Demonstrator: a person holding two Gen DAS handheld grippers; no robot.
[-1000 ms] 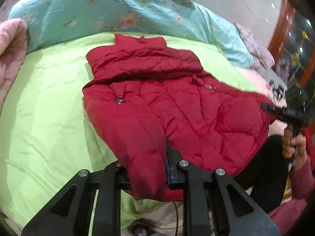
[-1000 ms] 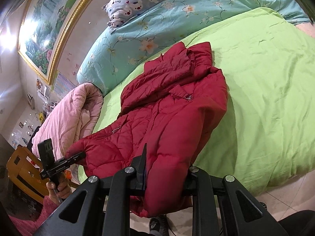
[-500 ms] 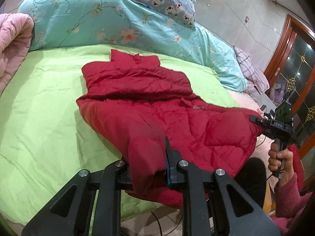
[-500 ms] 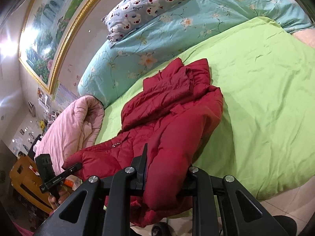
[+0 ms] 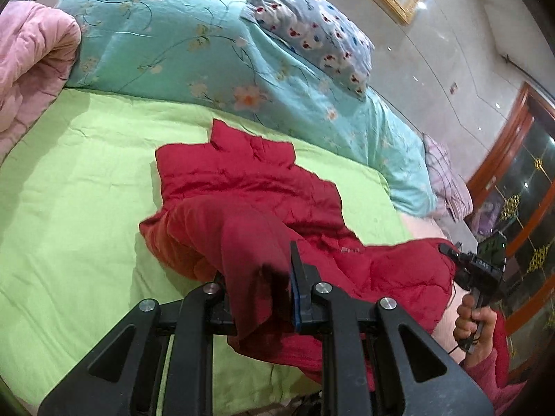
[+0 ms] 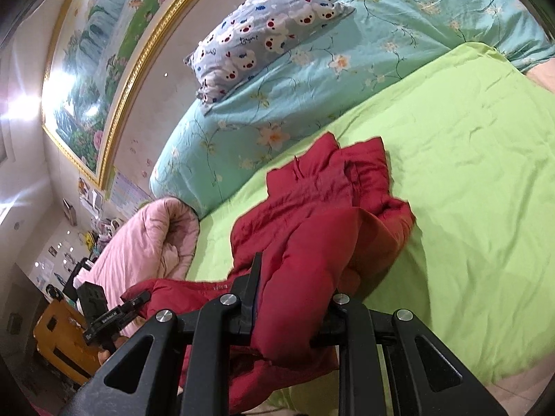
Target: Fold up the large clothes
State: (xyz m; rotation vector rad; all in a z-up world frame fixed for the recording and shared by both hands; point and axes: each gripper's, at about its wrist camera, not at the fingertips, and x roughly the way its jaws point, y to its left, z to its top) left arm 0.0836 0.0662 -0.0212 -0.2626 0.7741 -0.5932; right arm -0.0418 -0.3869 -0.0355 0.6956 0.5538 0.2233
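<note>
A red quilted jacket lies on the green bedsheet, its collar end toward the pillows. My left gripper is shut on the jacket's bottom hem at one corner and holds it lifted above the bed. My right gripper is shut on the other hem corner of the jacket, also lifted. The hem edge hangs between the two grippers. The right gripper also shows in the left wrist view, and the left gripper shows in the right wrist view.
A teal floral duvet and a bear-print pillow lie at the head of the bed. A pink quilt is rolled at one side. A wooden door and a yellow chair stand beside the bed.
Both grippers have lifted the jacket's hem and carried it forward toward the collar. The lower half now arches up over the upper half.
</note>
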